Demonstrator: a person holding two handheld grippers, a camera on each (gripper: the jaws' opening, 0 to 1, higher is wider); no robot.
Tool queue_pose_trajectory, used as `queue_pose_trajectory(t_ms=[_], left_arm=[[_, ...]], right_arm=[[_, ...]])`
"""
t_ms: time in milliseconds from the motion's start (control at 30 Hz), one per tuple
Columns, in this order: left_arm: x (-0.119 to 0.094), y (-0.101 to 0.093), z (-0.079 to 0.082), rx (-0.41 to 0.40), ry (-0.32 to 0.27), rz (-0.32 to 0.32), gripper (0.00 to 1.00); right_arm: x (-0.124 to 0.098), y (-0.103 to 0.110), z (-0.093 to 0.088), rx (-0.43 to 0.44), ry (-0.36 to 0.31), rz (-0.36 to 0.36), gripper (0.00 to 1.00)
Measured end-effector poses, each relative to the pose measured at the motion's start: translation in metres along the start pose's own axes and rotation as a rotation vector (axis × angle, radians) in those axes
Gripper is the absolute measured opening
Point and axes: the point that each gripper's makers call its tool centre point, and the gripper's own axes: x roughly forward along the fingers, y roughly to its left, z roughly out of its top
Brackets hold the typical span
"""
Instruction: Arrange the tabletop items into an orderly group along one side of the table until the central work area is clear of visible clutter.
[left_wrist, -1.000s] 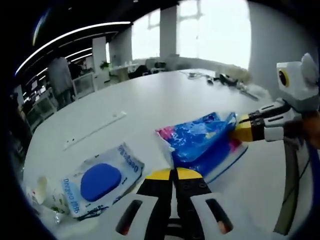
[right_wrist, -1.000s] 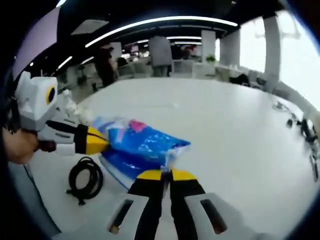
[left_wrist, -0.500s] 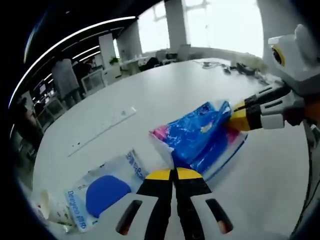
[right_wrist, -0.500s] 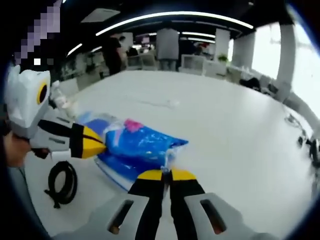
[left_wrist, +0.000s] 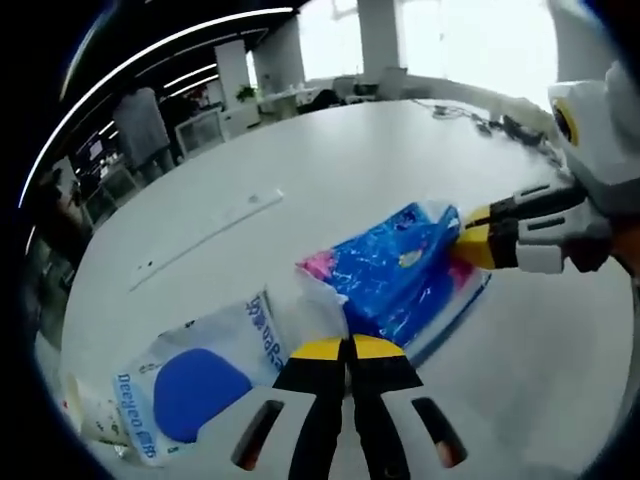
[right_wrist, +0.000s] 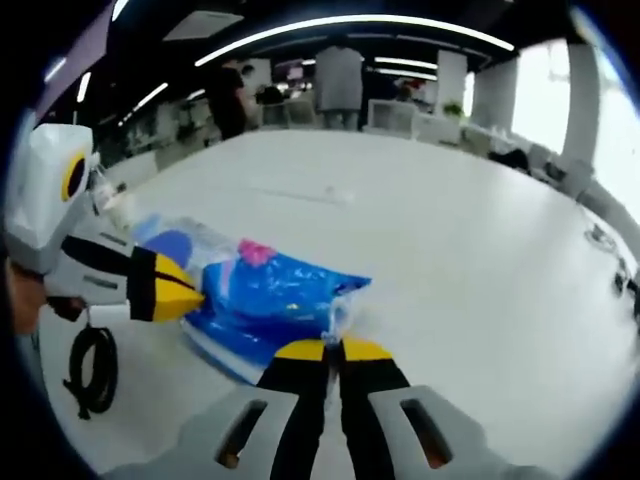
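My left gripper (left_wrist: 348, 346) sits low in the left gripper view, its yellow-tipped jaws pressed together on the crinkled clear edge of the blue plastic pack with a pink patch (left_wrist: 400, 277), which lies on the white counter (left_wrist: 300, 170) just ahead of the tips. My right gripper (right_wrist: 330, 349) does the same from the opposite end in the right gripper view: jaws clenched, with a thin fold of that same blue plastic pack (right_wrist: 270, 300) pinched between them. So I hold one pack from two sides, each gripper showing in the other's view as a yellow nose at the far end of the pack: my right gripper (left_wrist: 468, 243) and my left gripper (right_wrist: 180, 295).

Just left of my left jaws lies a white pouch with a round blue panel and blue lettering (left_wrist: 190, 375), one of its kind, touching or nearly touching the blue pack's clear edge. Beside it at the counter's near corner is some crumpled white wrapping (left_wrist: 85, 415), too blurred to make out. In the right gripper view one coiled black cable (right_wrist: 90, 365) rests on the counter below my left gripper.

Farther out, one long flat white strip (left_wrist: 210, 235) lies apart from the packs. At the far end of the counter are small dark items and cables (left_wrist: 500, 122). Beyond the counter two people (right_wrist: 340, 85) stand among the desks.
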Motion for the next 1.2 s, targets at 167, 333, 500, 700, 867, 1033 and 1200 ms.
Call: queue_pose_trajectory(t_ms=[167,333,500,700,867,1033,1200], left_arm=[[0.0045,0.0020,-0.0006,-0.007,0.007,0.011,0.01],[0.0059,0.0046,-0.0023,-0.019,0.010,0.018,0.01],[0.0064,-0.0011,-0.0038,0.037,0.006,0.013,0.01],[0.0071,0.0007,-0.0027,0.009,0.008,0.013,0.01],[0.0078,0.0002,-0.0032,0.023,0.004,0.009,0.01],[0.0071,0.0016,-0.0002,0.024,0.005,0.007,0.01],[0.0068,0.0054,-0.0009,0.015,0.006,0.008,0.02]], right_arm=[[0.0022,-0.0028,-0.0016,0.021,-0.015,0.016,0.00],[0.0072,0.0009,-0.0038,0.030,-0.024,0.040,0.00],[0.0068,-0.0011,-0.0045,0.068,-0.036,0.043,0.00],[0.0085,-0.0005,-0.0055,0.057,-0.031,0.048,0.00],[0.0096,-0.0001,-0.0076,0.066,-0.029,0.052,0.00],[0.0097,-0.0002,-0.0073,0.076,-0.031,0.045,0.01],[0.0102,0.0037,-0.0069,0.081,-0.032,0.046,0.01]])
